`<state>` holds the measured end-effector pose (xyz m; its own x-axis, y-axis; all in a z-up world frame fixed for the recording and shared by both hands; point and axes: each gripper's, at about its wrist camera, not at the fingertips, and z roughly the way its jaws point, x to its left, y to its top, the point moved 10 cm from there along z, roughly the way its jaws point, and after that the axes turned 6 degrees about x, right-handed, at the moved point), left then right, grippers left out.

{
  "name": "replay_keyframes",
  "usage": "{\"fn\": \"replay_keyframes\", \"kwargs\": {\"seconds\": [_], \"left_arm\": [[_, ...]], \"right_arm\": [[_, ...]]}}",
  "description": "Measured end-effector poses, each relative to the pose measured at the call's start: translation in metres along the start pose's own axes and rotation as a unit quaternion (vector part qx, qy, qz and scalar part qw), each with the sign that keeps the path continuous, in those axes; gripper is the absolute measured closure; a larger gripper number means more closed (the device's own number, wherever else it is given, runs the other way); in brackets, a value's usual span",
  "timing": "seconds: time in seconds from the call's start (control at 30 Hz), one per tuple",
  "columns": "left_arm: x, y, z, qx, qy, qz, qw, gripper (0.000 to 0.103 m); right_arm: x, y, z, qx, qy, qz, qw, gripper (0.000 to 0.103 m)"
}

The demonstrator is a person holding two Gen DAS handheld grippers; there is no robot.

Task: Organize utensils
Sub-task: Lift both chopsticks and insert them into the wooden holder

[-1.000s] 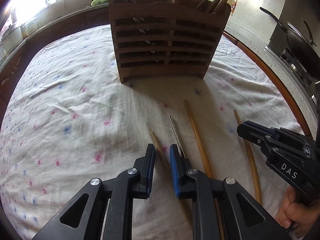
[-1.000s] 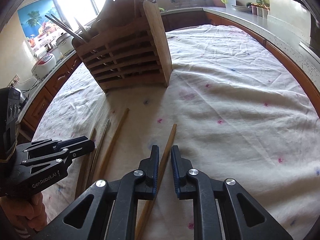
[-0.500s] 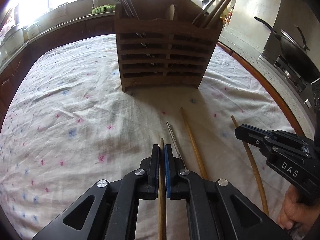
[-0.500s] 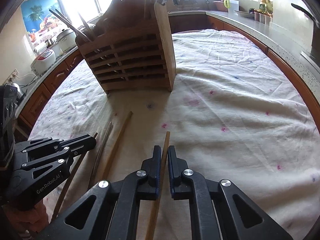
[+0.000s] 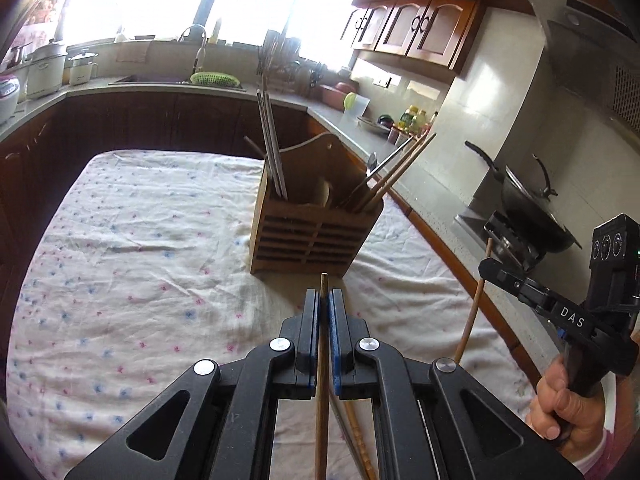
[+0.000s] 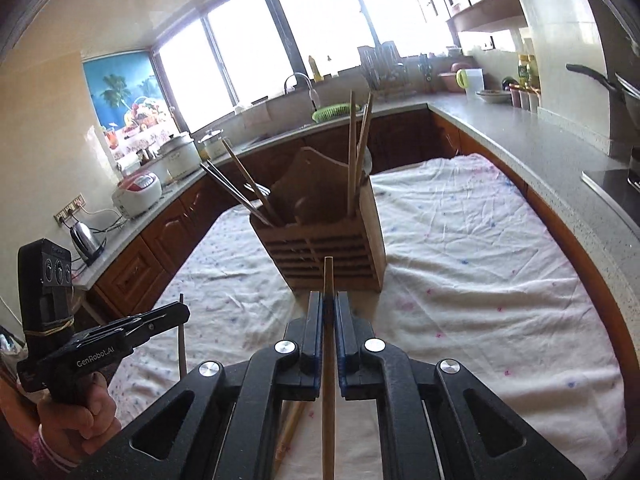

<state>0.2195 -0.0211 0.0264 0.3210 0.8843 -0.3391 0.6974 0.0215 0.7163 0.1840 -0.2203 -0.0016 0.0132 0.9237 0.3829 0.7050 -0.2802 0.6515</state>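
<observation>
A slatted wooden utensil holder stands on the cloth-covered table, with metal and wooden chopsticks leaning in it; it also shows in the right wrist view. My left gripper is shut on a dark wooden chopstick, lifted above the table in front of the holder. My right gripper is shut on a lighter wooden chopstick, also lifted. The right gripper shows in the left wrist view and the left gripper in the right wrist view. Two more chopsticks lie on the cloth under my left gripper.
The table carries a white cloth with small flowers. A wooden-edged counter runs along the right, with a wok on a stove. Rice cookers and a kettle stand on the left counter. A sink sits at the back.
Both grippers closed on a chopstick each and lifted them off the cloth. Both now sit higher and farther back from the holder.
</observation>
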Motion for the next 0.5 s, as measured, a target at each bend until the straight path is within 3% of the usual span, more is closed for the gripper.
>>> {"fn": "replay_keyframes", "kwargs": {"seconds": [0.23, 0.5], "left_arm": [[-0.003, 0.007, -0.048, -0.041, -0.007, 0.000, 0.9991, 0.100], [0.004, 0.013, -0.052, -0.058, -0.001, -0.005, 0.9983, 0.100]], "right_arm": [[0.017, 0.035, -0.034, -0.051, 0.012, -0.013, 0.999, 0.098], [0.021, 0.049, -0.038, -0.065, 0.014, -0.018, 0.998, 0.098]]}}
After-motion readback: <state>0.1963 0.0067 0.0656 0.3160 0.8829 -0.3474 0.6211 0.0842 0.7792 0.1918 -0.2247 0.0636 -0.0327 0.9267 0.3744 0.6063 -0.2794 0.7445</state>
